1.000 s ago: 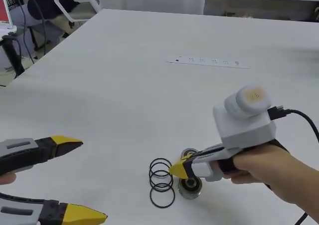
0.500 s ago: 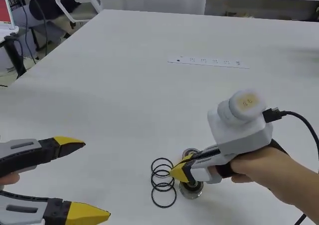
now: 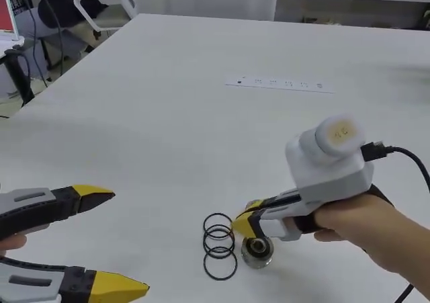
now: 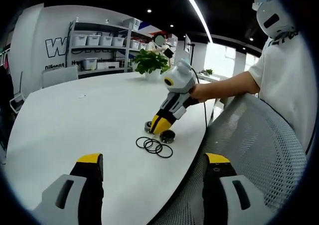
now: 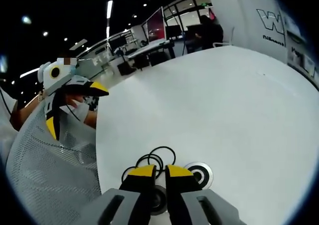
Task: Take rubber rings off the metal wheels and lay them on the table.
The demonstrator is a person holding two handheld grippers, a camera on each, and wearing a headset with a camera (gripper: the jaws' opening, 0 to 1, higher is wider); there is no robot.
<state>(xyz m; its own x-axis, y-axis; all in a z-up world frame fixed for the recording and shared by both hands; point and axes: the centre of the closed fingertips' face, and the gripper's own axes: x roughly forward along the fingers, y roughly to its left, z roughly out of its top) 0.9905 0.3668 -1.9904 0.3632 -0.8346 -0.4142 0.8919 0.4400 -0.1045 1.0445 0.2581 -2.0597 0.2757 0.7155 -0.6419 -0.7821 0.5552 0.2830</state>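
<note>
Several black rubber rings [image 3: 219,244] lie overlapping on the white table [image 3: 168,115]. Just right of them stands a metal wheel [image 3: 257,248]; a second wheel [image 3: 254,205] peeks out behind my right gripper [image 3: 240,226]. That gripper is shut, its yellow tips hovering just above the near wheel and beside the rings, with nothing visible between them. In the right gripper view its tips [image 5: 155,172] sit over one wheel [image 5: 158,199], with the other wheel [image 5: 199,174] to the right and the rings [image 5: 152,160] ahead. My left gripper [image 3: 111,242] is open at the lower left, away from the rings [image 4: 154,146].
A white power strip [image 3: 279,84] lies flat further back on the table. Beyond the far left corner stands an office chair [image 3: 101,7]. A mesh chair back [image 4: 249,150] sits close to the table's near edge. The right gripper's cable [image 3: 410,165] trails off right.
My right gripper has lifted a little and drawn back to the right, baring more of the near wheel. The left gripper and the rings have stayed put.
</note>
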